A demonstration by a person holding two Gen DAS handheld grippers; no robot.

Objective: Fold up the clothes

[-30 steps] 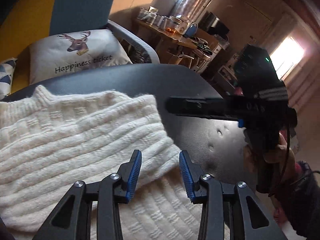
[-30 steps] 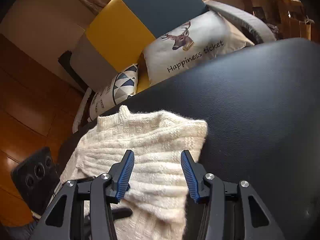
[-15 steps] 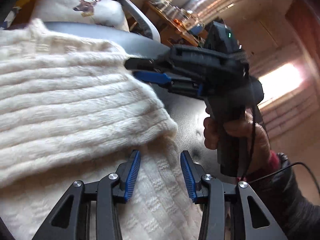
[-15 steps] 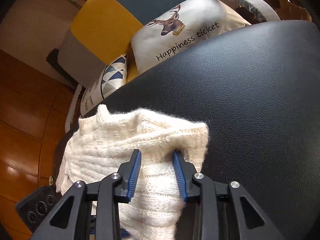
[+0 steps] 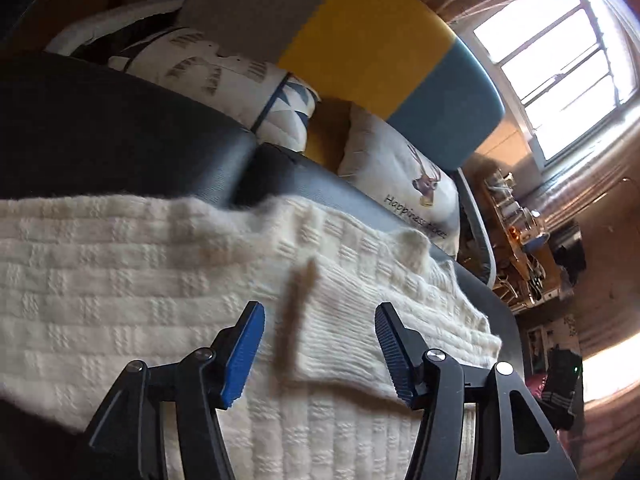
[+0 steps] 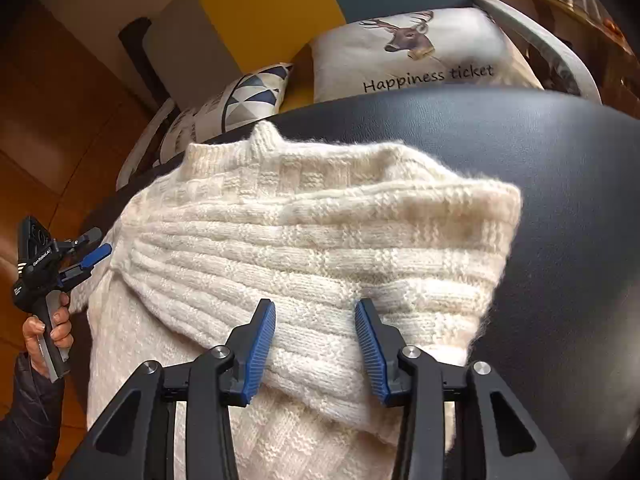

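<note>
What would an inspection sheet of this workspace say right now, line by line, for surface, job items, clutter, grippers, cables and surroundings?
Surface: black padded top, bare to the right of the garment.
Job's things: cream knit sweater lying on the top, a sleeve folded across its body.
Clutter: nothing seen on the top.
Grippers: right gripper open over the folded sleeve; left gripper open over the sweater, and seen from the right wrist view at the sweater's left edge, held by a hand.
Cables: nothing seen.
Surroundings: deer cushion reading "Happiness ticket", triangle-print cushion, yellow and blue chair back, bright window, wooden floor.
</note>
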